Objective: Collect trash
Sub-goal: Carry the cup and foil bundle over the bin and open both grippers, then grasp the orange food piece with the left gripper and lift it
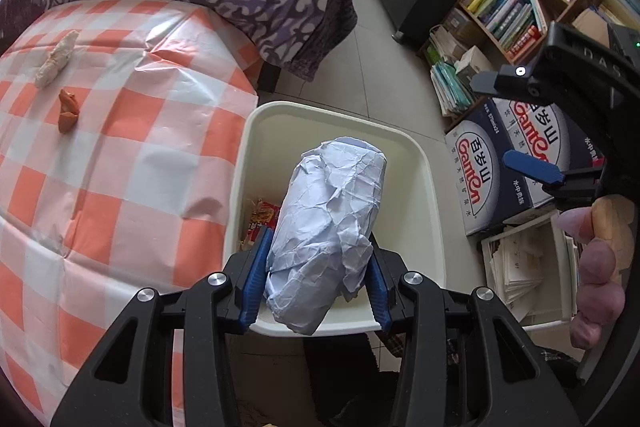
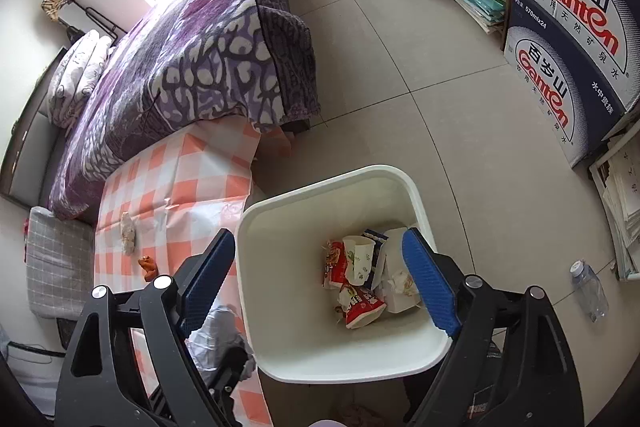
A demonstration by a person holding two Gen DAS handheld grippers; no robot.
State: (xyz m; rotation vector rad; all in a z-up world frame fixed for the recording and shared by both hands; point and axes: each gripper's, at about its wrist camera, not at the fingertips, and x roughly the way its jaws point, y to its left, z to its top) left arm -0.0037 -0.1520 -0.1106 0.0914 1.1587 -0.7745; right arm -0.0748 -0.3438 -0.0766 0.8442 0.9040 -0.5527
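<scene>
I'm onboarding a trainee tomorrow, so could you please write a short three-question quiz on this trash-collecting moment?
1. True or false: the left claw is shut on a crumpled paper wad.
2. Multiple choice: the right claw is A) shut on a wrapper, B) open and empty above the white bin, C) resting on the bed.
3. Short answer: which two bits of trash lie on the checkered tablecloth?

Key:
1. True; both blue pads press its sides, over the bin.
2. B.
3. A white crumpled tissue and an orange scrap.
</scene>
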